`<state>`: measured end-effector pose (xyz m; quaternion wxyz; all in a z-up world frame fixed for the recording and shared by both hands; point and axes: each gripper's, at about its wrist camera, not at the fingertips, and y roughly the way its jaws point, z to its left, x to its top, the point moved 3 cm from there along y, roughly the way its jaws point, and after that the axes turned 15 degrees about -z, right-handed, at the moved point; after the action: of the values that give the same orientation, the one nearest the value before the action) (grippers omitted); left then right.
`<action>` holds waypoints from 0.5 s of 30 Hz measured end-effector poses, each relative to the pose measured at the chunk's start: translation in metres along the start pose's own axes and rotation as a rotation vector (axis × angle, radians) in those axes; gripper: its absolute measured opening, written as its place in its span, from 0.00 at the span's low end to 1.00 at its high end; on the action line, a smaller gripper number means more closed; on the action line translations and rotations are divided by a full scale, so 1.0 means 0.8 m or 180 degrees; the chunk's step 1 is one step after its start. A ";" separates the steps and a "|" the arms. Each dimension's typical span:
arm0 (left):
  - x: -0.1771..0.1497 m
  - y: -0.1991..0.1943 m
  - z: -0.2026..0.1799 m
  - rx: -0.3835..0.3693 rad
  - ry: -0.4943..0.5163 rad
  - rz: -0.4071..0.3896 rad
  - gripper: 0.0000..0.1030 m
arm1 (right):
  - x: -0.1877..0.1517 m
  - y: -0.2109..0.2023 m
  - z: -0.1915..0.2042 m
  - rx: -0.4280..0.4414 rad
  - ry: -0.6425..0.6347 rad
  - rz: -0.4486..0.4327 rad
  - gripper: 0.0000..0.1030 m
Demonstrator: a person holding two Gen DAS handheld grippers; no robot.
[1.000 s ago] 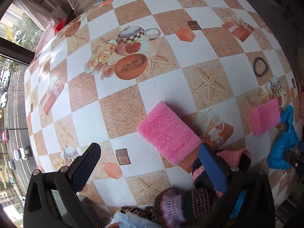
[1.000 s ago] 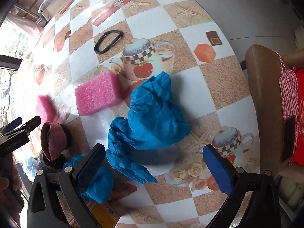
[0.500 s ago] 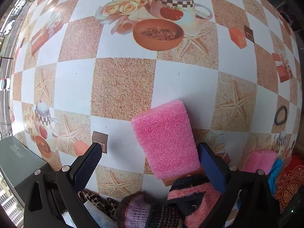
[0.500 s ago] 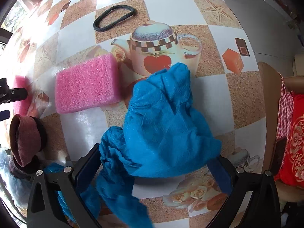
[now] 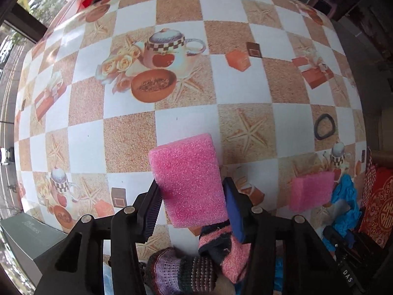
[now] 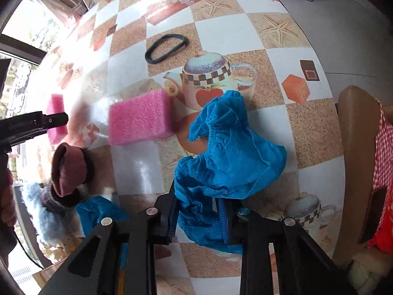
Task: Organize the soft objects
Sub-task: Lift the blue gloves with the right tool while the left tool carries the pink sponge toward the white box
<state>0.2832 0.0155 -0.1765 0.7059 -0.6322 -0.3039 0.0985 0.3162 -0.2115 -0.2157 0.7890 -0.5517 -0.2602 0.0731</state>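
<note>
Pink foam fills the gap between the jaws of the left gripper (image 5: 194, 206): they have just been closing and now press on the near end of a pink sponge block (image 5: 189, 182), one pad on each long side. The block's long axis runs away from the gripper, its far end leaning slightly left over the checked tabletop (image 5: 245, 93). Just below the jaws, toward the near edge, lies a heap of knitted socks (image 5: 221, 253) in pink, black and purple stripes. A second pink sponge (image 5: 310, 191) lies flat well to the right, beside crumpled blue cloth, and a black rubber ring (image 5: 324, 129) sits farther off beyond it. On the other side, the right gripper (image 6: 197, 217) has just been closing too, and its jaws now stand narrow, pinching the near folds of a crumpled blue cloth (image 6: 231, 152); the rest of that cloth spreads away from the jaws, up and to the right across the tabletop, its far tip reaching the printed teapot. Left of the cloth lies the second pink sponge, long axis across the view. A smaller blue cloth piece (image 6: 98, 212) lies just left of the jaws, with rolled socks beyond. No container shows in either view.
</note>
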 end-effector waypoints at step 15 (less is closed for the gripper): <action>-0.061 -0.142 -0.101 -0.0675 0.0880 -0.0446 0.51 | -0.020 -0.112 -0.050 0.0083 0.0435 -0.0217 0.28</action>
<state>0.2611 -0.0982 -0.0842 0.6755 -0.6878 -0.2560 -0.0713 0.3069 -0.2857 -0.1499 0.8141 -0.5359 -0.2234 0.0118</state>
